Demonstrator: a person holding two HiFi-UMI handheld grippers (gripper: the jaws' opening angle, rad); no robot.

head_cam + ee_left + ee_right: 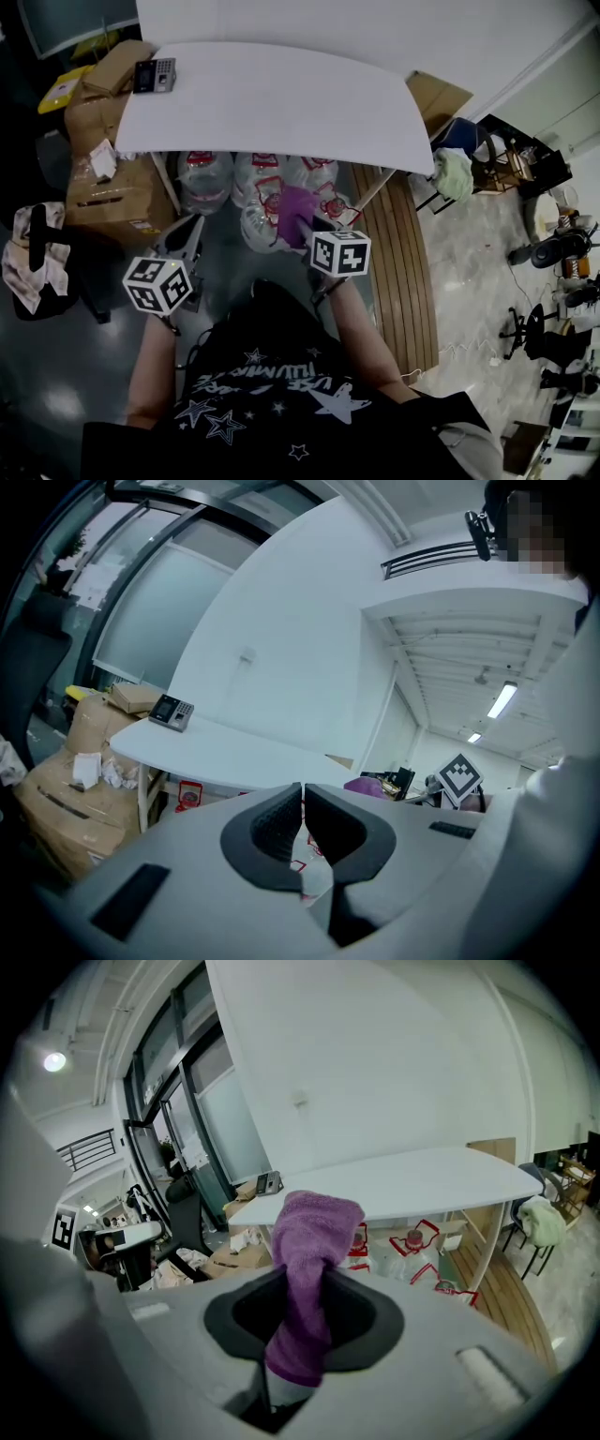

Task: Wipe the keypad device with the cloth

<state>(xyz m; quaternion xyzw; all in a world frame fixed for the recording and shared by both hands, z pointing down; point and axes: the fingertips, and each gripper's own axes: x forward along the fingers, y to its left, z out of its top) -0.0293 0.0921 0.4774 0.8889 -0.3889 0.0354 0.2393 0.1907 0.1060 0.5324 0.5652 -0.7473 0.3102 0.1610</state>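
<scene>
Right gripper view: jaws clamp cloth (purple).

Head view looks steeply down from overhead; both gripper views face forward from low, well back. All share the bench and its far-left keypad device.

- Left gripper: pale grey moulded shell; black ribbed pads line the jaws.
- Right gripper: same pale grey shell, black lining.
- Marker cube on each gripper: white faces, black square patterns.
- T-shirt: black, short-sleeved, white stars and lettering.
</scene>
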